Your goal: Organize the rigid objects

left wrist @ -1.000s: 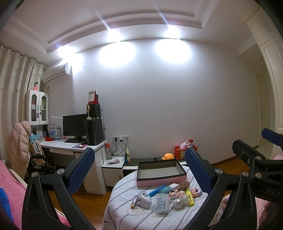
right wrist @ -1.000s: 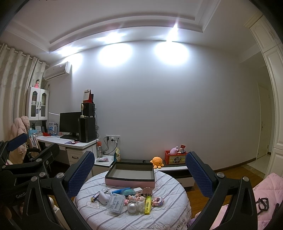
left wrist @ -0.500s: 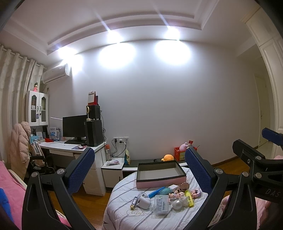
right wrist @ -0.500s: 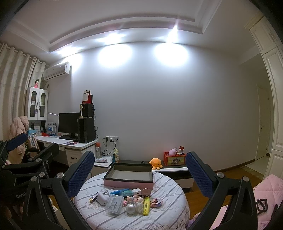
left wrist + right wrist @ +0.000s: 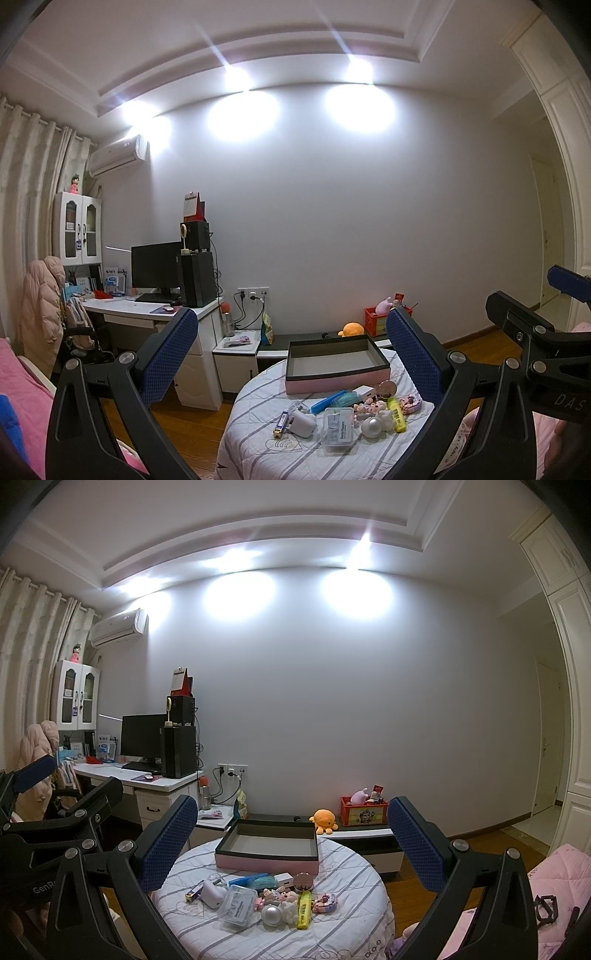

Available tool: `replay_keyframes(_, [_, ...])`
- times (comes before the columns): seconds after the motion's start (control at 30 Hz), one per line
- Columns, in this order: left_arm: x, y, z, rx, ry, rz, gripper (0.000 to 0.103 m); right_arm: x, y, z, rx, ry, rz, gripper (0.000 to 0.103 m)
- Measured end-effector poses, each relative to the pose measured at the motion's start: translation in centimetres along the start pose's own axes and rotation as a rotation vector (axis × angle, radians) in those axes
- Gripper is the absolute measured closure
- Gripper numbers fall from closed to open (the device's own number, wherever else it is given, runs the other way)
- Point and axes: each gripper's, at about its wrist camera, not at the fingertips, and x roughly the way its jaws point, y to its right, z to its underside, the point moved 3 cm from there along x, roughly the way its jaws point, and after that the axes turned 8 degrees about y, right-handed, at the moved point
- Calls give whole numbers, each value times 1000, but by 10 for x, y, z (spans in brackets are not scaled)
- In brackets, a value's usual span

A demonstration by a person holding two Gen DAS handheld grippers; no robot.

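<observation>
As against a second ago, little altered: both views tipped slightly lower; left gripper and right gripper fingers wide, empty; small rigid items loose on round striped-cloth desk beside empty pink shallow box; sorting not begun.

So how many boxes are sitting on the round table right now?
1: the open pink box at the far side of the round table, behind the small items. A clear flat case lies nearer; anything smaller may be hidden.
</observation>
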Motion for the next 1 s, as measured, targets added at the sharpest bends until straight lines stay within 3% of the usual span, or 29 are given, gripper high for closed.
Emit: replay_keyframes(1.0, [4, -3, 18, -12, 6, 18, 0, 2, -7, 6, -20, -11, 11, 0])
